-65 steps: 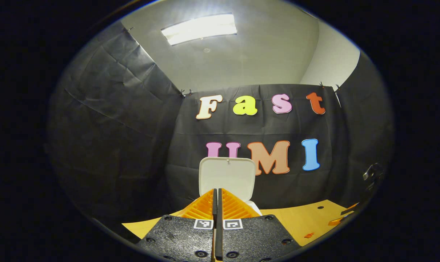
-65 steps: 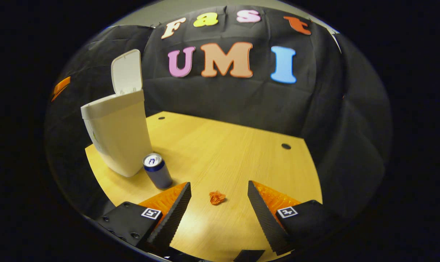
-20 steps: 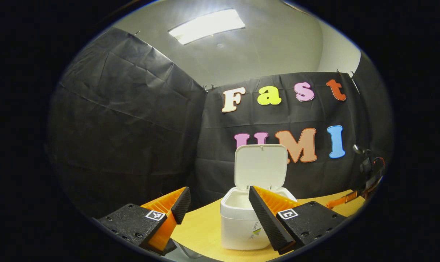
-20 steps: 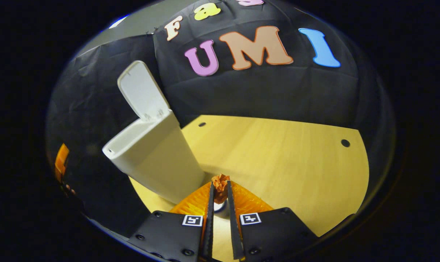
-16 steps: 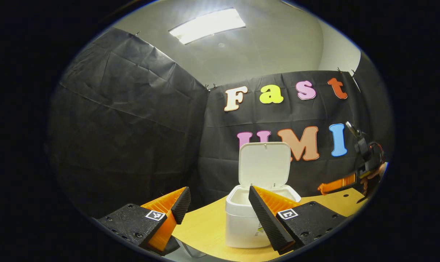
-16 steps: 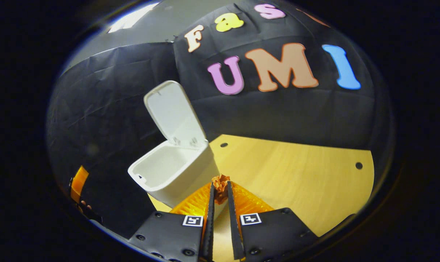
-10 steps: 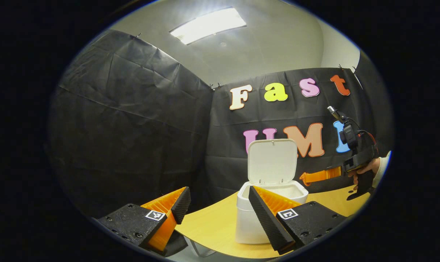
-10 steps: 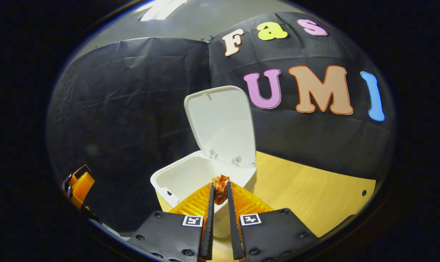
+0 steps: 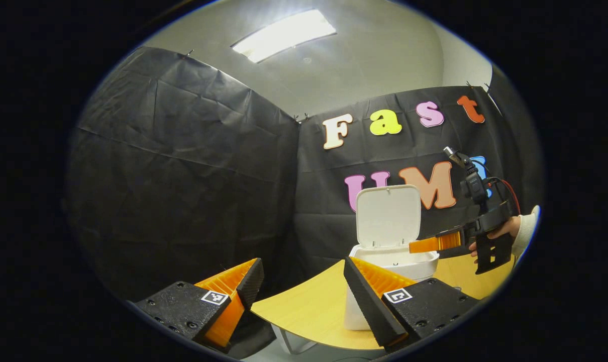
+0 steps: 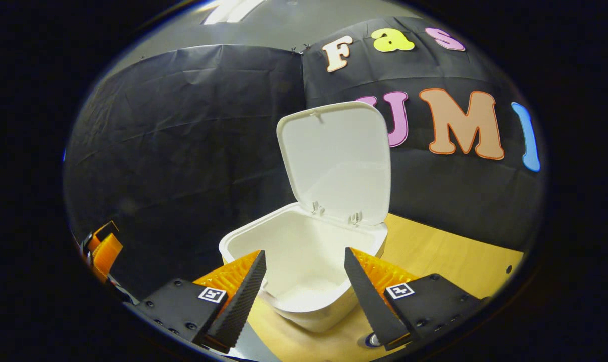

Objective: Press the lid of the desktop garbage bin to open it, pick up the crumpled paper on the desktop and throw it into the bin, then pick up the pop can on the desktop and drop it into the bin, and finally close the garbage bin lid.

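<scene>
The table [image 9: 304, 311] fills the lower middle of the left gripper view as a light wooden slab; its near edge is cut off at the bottom, and the left gripper's fingers hide part of it. In the right gripper view it shows as a strip at lower right.

The bin [image 10: 304, 271] sits in the lower centre of the right gripper view, a white tub seen from above with its mouth facing up and its long axis upright; the inside looks plain white, and whether the crumpled paper lies at the bottom cannot be made out. Its lid [image 10: 336, 161] stands up from the hinge at the far rim, inner face toward the camera. In the left gripper view the bin [image 9: 399, 259] stands right of centre, its lower body partly hidden behind a finger.

The right gripper [image 10: 304, 291] hangs over the bin's mouth, fingers spread wide with nothing between them. The left gripper view shows it from the side at centre right, held by a hand [image 9: 505, 231] with a pale sleeve, reaching over the bin's rim.

The left gripper [image 9: 304, 296] at the bottom is spread wide and empty, short of the bin.

The pop can [image 10: 372, 341] peeks out at the bottom edge, mostly hidden.
</scene>
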`<state>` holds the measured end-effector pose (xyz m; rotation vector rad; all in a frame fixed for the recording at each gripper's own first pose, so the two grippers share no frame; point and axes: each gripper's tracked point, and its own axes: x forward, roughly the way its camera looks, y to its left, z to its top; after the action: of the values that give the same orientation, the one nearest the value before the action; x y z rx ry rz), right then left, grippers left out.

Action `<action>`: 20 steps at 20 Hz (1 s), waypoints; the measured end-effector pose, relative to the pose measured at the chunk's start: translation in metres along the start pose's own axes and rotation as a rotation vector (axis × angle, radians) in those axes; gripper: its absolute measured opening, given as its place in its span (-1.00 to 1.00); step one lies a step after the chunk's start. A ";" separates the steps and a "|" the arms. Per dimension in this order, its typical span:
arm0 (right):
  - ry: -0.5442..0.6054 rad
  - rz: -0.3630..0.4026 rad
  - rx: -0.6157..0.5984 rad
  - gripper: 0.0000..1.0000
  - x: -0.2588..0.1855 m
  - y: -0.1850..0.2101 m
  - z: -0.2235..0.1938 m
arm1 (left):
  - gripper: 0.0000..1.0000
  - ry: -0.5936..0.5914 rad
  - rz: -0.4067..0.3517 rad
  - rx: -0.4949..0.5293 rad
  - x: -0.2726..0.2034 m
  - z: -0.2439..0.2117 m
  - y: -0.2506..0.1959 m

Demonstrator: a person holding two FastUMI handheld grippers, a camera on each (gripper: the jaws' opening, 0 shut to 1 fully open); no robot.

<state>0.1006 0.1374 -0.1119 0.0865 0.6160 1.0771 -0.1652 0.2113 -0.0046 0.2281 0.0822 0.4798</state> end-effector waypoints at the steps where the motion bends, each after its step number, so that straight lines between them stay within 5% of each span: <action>1: -0.018 -0.026 0.020 0.98 -0.005 -0.006 0.003 | 0.91 -0.001 -0.019 -0.001 0.002 0.000 -0.007; 7: -0.174 -0.222 0.040 0.97 -0.080 -0.074 0.030 | 0.99 -0.019 -0.232 -0.020 0.011 0.007 -0.086; 13: -0.221 -0.505 0.113 0.96 -0.206 -0.165 0.000 | 0.91 -0.113 -0.579 -0.099 0.010 0.043 -0.224; 20: -0.264 -0.785 0.304 0.96 -0.346 -0.208 -0.058 | 0.89 -0.012 -0.809 -0.130 0.011 -0.028 -0.344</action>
<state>0.1249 -0.2688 -0.0863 0.2252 0.5004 0.2027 -0.0055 -0.0747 -0.1130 0.0564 0.1229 -0.3209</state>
